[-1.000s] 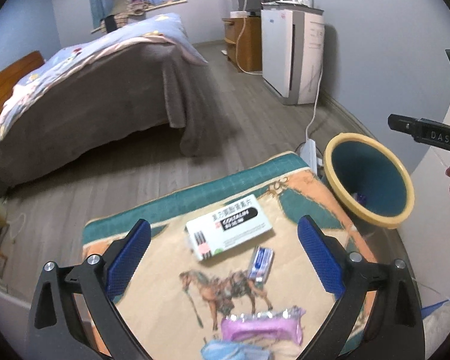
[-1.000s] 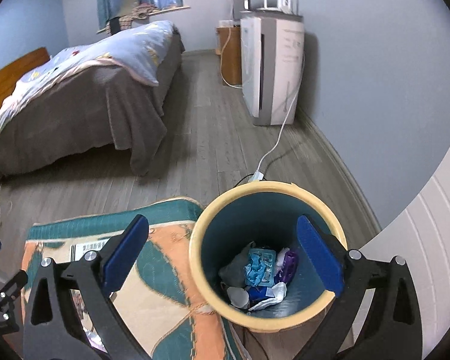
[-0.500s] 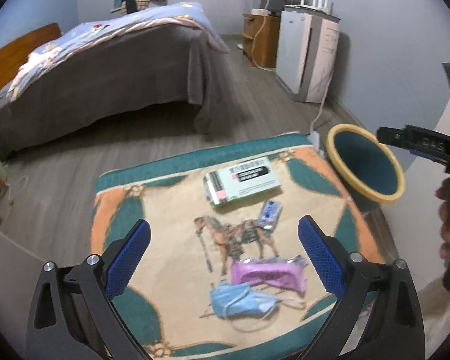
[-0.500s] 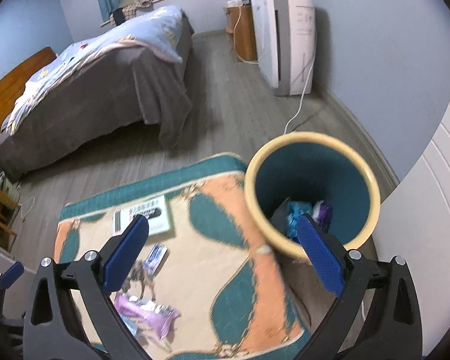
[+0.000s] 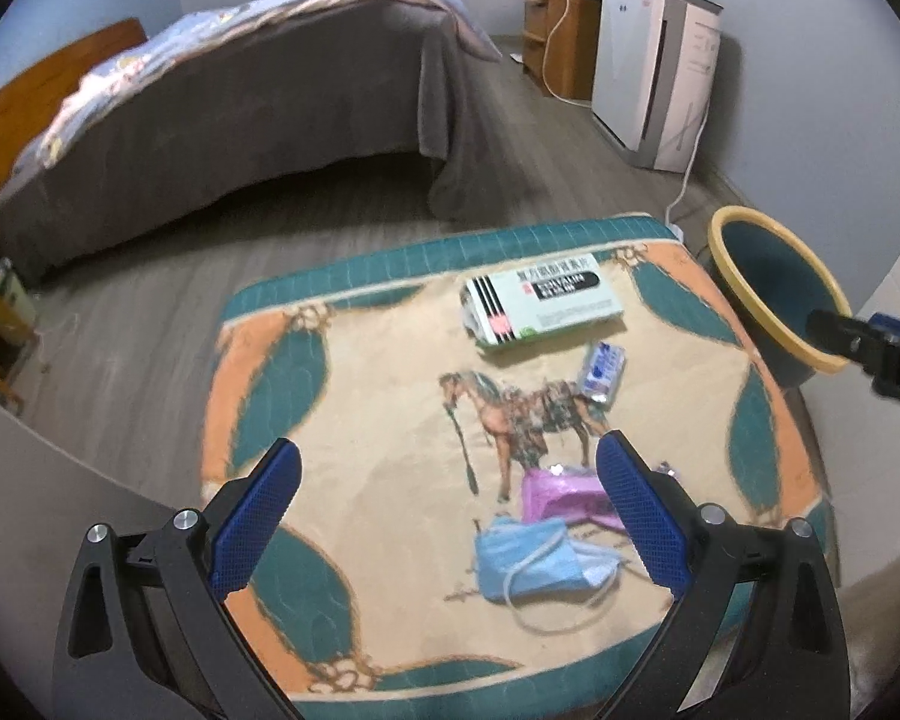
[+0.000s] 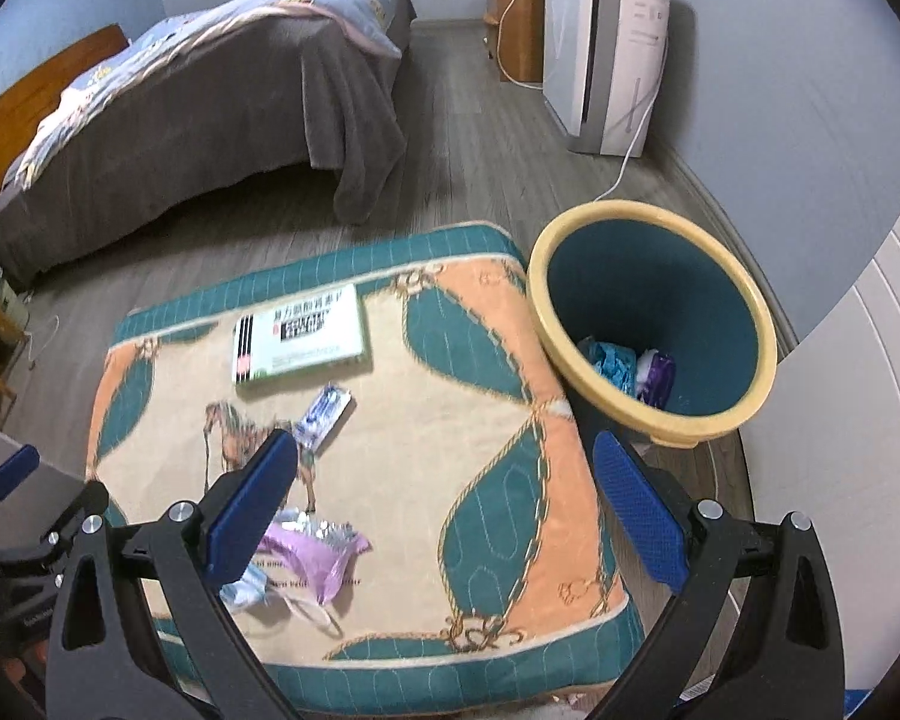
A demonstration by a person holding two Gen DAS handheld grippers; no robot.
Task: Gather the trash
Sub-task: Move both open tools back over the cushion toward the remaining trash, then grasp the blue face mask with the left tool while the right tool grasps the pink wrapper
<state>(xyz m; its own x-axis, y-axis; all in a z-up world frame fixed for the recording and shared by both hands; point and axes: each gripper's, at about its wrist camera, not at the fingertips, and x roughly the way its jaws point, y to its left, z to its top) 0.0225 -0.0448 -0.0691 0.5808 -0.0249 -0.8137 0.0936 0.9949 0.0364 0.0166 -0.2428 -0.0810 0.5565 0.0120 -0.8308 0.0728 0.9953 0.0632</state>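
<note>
The horse-print mat (image 5: pixel 390 396) fills the ground ahead of both sets of jaws, and 4 loose pieces of trash lie on it. The yellow-rimmed bin (image 6: pixel 654 324) stands off the mat's right edge, ahead of the right gripper (image 6: pixel 444 504) and a little to its right; some blue and purple scraps already sit in its bottom.

The left gripper (image 5: pixel 450 516) has its jaws spread wide with nothing between them, and the right gripper's jaws are likewise wide apart and empty.

The largest piece, the white medicine box (image 5: pixel 543 300), lies far ahead of the left jaws, near the mat's far edge, long axis running across the view. The blue face mask (image 5: pixel 537 558) lies low between the left jaws, close to the right-hand pad, long axis roughly crosswise, with its ear loop trailing toward the camera. The purple wrapper (image 5: pixel 561 495) lies just beyond the mask, partly hidden behind that same pad, also lying crosswise. The small blue-and-white sachet (image 5: pixel 603 369) lies further ahead, between the wrapper and the box, long axis pointing away from the jaws.

In the right wrist view the mask and wrapper sit behind the left-hand pad, off that gripper's centre line. So the left gripper looks nearer and better aligned: the mask is probably the next pick, needing a short drop forward and slightly rightward.
</note>
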